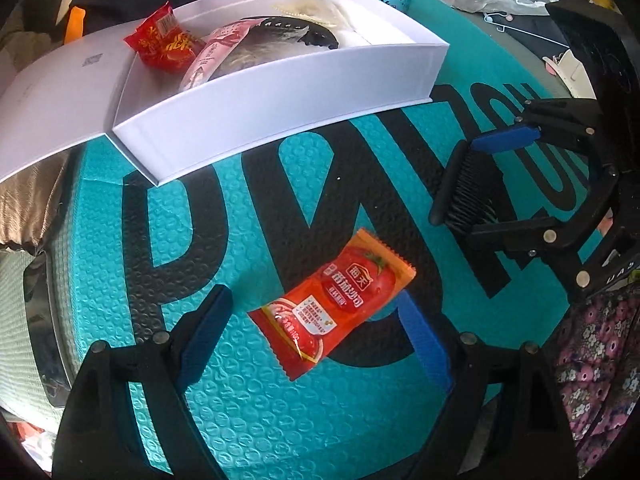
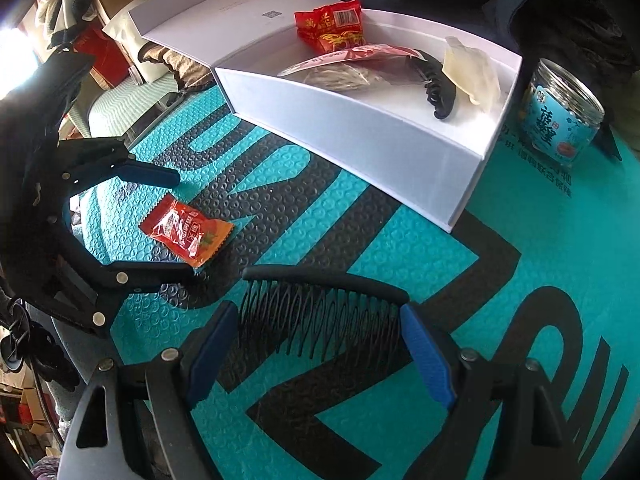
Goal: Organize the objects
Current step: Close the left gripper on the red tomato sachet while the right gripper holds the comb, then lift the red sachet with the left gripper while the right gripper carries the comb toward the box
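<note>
An orange ketchup sachet [image 1: 334, 304] lies flat on the teal mat, between the open fingers of my left gripper [image 1: 316, 332]; it also shows in the right wrist view [image 2: 186, 230]. My right gripper [image 2: 318, 350] is open around a black hair comb [image 2: 320, 316], its pads at the comb's two ends; whether they touch it I cannot tell. The comb also shows in the left wrist view [image 1: 464, 188]. A white open box [image 1: 280, 100] at the back holds a red snack packet [image 1: 164, 38], a pink packet, a black hair claw [image 2: 436, 88] and a pale pouch [image 2: 474, 70].
A teal bubble mat [image 1: 248, 400] with black lettering covers the table. A glass jar with a blue label [image 2: 560, 116] stands right of the box. The box's lid [image 1: 48, 96] lies open to the left. Plastic bags and clutter sit beyond the mat.
</note>
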